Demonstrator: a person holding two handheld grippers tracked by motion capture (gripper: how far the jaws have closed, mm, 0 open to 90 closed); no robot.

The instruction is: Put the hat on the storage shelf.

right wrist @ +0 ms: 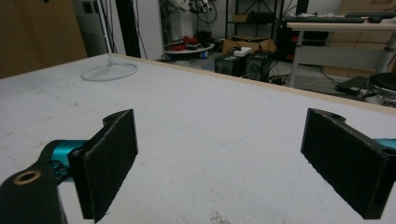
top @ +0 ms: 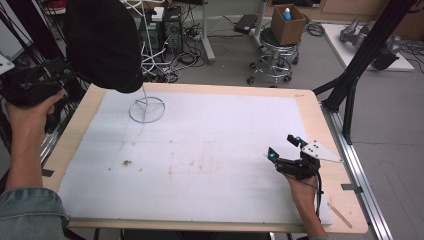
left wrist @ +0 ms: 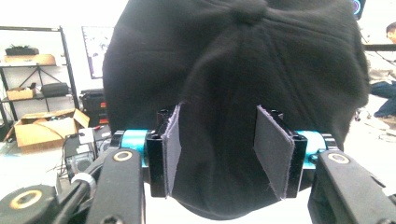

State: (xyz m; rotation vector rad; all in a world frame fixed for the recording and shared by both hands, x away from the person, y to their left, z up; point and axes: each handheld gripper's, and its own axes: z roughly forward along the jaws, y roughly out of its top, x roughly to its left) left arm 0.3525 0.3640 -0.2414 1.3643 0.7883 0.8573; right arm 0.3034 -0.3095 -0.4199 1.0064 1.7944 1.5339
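1. Your left claw is raised off the near-left corner of the worktop, in your left hand, and it points toward the black cap.
2. In the left gripper view the black cap hangs straight ahead of the left claw. Its two grey pads stand apart with the dark cloth showing between them. The lower rim of the cap dips down between the jaws, but you cannot tell from these pictures whether the pads touch the fabric or merely frame it.
3. The cap sits atop a thin white wire stand, whose ring base rests on the white sheet toward the far left of the worktop. The cap hides the top of the stand.
4. Your right claw lies low over the near-right part of the sheet, held in your right hand, with its grey plate toward the worktop's right edge.
5. In the right gripper view the right claw is spread wide, with nothing between its black pads. Bare white sheet shows in the gap, and the ring base of the wire stand lies well beyond it.
6. Past the far edge, a stool carries a cardboard box.
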